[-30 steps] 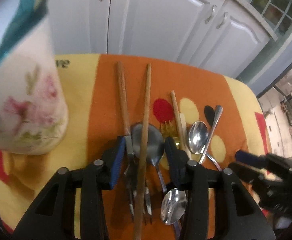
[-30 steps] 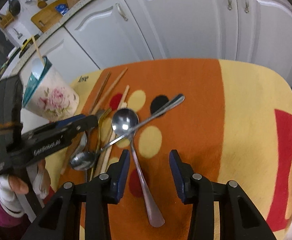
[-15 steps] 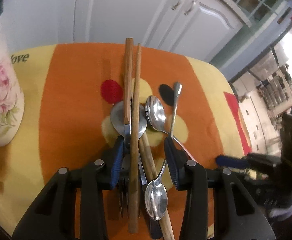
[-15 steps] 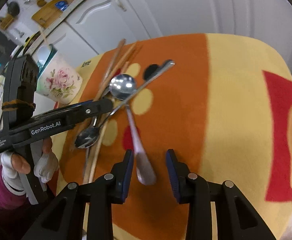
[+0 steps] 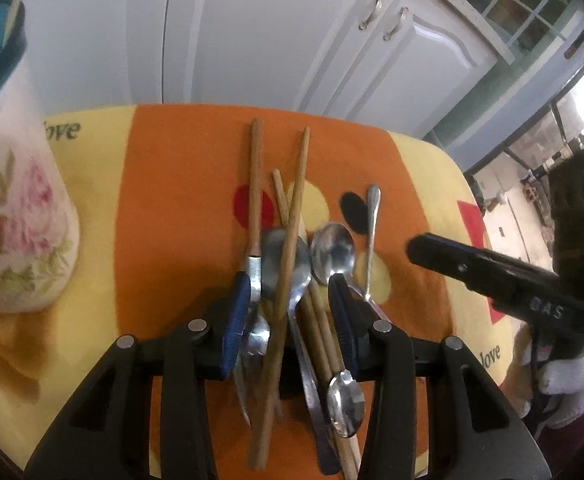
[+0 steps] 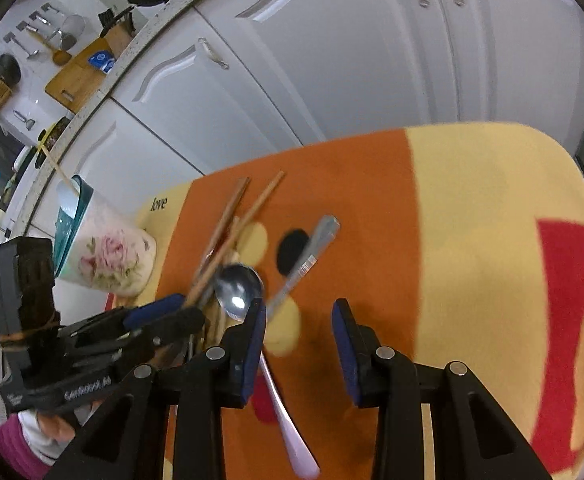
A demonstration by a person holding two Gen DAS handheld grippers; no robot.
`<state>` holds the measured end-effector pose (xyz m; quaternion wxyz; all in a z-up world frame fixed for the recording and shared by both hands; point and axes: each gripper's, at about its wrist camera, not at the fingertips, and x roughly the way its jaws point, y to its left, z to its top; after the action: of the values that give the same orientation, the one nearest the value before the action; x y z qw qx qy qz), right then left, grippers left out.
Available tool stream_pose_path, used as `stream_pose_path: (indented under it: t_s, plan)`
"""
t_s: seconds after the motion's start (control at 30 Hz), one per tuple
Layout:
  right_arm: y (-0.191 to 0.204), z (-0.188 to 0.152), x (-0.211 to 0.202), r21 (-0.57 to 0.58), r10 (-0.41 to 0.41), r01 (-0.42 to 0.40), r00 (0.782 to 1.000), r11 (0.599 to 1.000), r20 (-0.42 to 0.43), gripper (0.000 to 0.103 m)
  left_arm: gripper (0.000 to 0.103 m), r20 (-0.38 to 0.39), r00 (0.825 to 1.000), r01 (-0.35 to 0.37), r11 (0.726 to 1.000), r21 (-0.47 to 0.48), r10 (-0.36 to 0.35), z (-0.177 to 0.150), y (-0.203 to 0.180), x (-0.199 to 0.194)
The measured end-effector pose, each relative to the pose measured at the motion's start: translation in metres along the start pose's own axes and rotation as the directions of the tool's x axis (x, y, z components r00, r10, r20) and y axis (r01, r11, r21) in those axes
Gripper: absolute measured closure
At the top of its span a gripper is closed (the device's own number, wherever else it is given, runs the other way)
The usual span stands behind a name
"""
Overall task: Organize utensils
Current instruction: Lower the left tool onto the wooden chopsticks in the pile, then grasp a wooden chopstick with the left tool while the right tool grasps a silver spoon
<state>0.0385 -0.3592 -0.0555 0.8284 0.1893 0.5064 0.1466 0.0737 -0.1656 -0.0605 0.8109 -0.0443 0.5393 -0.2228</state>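
Left wrist view: left hand-held gripper (image 5: 290, 312) low in the centre of the frame, jaws apart and straddling a heap of utensils on the orange and yellow cloth (image 5: 180, 200), no pad visibly pressing anything. Between the jaws: a long wooden chopstick (image 5: 282, 292) running from the upper middle down to the bottom edge, a wooden-handled utensil (image 5: 255, 200) just left of it with its metal collar beside the left pad, a large spoon bowl (image 5: 284, 260) under the chopstick. Further pale wooden sticks (image 5: 324, 332) lying under the right pad. Another spoon (image 5: 333, 249) just right of centre, bowl facing up. A thin long-handled spoon (image 5: 372, 236) slanting from the black spot down to its small bowl near the bottom of the frame. Floral mug (image 5: 16, 232) with a teal rim at the left edge, standing on the cloth. White cabinet doors (image 5: 252, 40) across the top.

Right wrist view: right hand-held gripper (image 6: 298, 340) at bottom centre, jaws open, nothing but cloth between the pads. Spoon (image 6: 238, 290) touching or just behind the left pad, its handle passing beneath that finger to the bottom edge. Thin spoon handle (image 6: 312, 252) slanting to the upper right. 2 wooden sticks fanned at upper centre. Mug at middle left. Gloved hand (image 6: 40, 436) at lower left.
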Motion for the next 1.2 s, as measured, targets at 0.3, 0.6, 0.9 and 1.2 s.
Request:
stream_pose_path:
  t_s: [0.3,0.6,0.9,1.2]
  plan:
    - [0.007,0.023,0.034,-0.025,-0.11,0.109,0.994,0.994,-0.027,0.075,0.064,0.012,0.997,-0.083,0.996,0.04,0.083,0.015,0.0,-0.002]
    - [0.009,0.022,0.036,-0.183,-0.13,0.127,0.992,0.975,-0.007,0.098,0.064,0.003,0.983,-0.183,0.979,0.086,0.183,0.048,-0.015,0.015]
    - [-0.032,0.014,0.004,-0.023,-0.094,0.095,0.995,0.995,0.026,0.096,0.064,-0.052,0.971,-0.216,0.951,0.222,0.233,0.069,-0.044,0.056]
    - [-0.025,0.007,0.002,0.006,-0.006,0.006,1.0,1.0,0.026,0.076,0.096,-0.042,0.966,-0.238,0.942,0.237,0.255,0.073,-0.047,0.063]
